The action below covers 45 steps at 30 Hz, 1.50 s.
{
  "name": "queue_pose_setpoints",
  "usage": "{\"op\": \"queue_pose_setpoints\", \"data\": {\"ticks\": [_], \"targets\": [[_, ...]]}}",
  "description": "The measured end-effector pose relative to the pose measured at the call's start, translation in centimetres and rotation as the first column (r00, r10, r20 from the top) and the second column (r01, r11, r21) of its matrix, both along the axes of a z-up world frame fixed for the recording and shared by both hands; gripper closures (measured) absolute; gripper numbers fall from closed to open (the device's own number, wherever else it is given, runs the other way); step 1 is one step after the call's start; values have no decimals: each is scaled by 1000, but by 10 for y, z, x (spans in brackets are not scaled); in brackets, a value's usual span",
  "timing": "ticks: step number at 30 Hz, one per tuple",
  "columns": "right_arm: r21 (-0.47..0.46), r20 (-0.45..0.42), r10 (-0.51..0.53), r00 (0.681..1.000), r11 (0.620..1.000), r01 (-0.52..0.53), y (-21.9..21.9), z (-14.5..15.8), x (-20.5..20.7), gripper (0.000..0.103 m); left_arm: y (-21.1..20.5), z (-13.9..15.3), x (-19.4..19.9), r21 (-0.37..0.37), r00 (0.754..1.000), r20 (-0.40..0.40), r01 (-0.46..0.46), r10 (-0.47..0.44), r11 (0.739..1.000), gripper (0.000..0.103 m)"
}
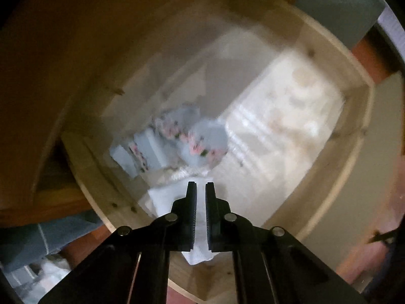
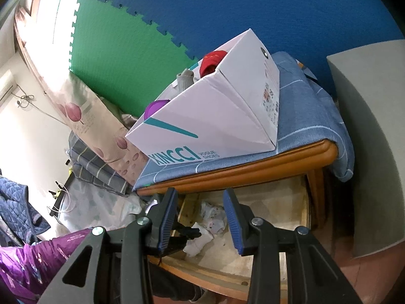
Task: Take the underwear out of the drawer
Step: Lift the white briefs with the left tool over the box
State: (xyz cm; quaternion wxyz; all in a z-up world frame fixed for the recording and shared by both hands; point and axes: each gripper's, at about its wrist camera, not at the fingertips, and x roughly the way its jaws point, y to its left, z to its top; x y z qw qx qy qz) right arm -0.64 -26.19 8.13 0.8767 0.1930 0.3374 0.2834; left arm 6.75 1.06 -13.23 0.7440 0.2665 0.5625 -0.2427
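Left gripper (image 1: 201, 186) is clamped tight on white underwear (image 1: 162, 200) over the drawer (image 1: 359, 136); right gripper (image 2: 200, 195) sits half open, holding nothing.

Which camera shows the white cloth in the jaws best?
The left wrist view. It looks straight down into the drawer, and the white cloth sits pinched between the left gripper jaws. The right wrist view shows only a small bit of that cloth in the drawer, beside the left gripper's black tip.
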Motion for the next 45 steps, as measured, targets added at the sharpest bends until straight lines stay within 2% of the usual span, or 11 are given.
{"op": "queue_pose_setpoints", "data": {"ticks": [2, 7, 10, 11, 16, 20, 22, 24, 27, 34, 45], "targets": [[2, 1, -6, 1000, 1000, 6, -2, 0, 0, 50, 1, 14, -4, -35, 1000, 16, -5, 6, 999, 98], [24, 15, 3, 1000, 1000, -3, -4, 3, -4, 47, 6, 10, 8, 7, 1000, -29, -7, 7, 1000, 91], [20, 16, 12, 1000, 1000, -13, -3, 3, -5, 46, 3, -12, 8, 61, 998, -60, 3, 1, 998, 65], [16, 19, 14, 1000, 1000, -14, -3, 4, -5, 46, 1, -17, 8, 68, 997, -71, 11, -6, 998, 48], [34, 7, 15, 1000, 999, -15, -5, 3, -4, 45, -4, -43, 18, 119, 995, -100, 22, -10, 993, 36], [41, 0, 18, 1000, 999, -18, -4, 2, -2, 45, 1, -63, 34, 149, 988, -152, -15, 38, 989, 13], [37, -2, 21, 1000, 999, -21, -3, 1, -1, 45, 2, -68, 37, 180, 991, -134, -3, 28, 984, 19], [33, -2, 23, 1000, 999, -23, -2, 1, -1, 45, 4, -66, 39, 203, 996, -84, -12, 30, 979, 53], [31, 2, 17, 1000, 999, -17, -2, 2, -1, 45, 13, -54, 44, 157, 995, -75, -51, 64, 986, 68], [34, 9, -8, 1000, 999, 7, -8, 2, -2, 45, 3, -15, 12, 101, 1000, 5, -6, 6, 995, 70], [81, -33, -47, 998, 995, 50, -22, -3, 3, 45, 21, 105, -43, -219, 977, 164, -96, 134, 971, 70]]}}
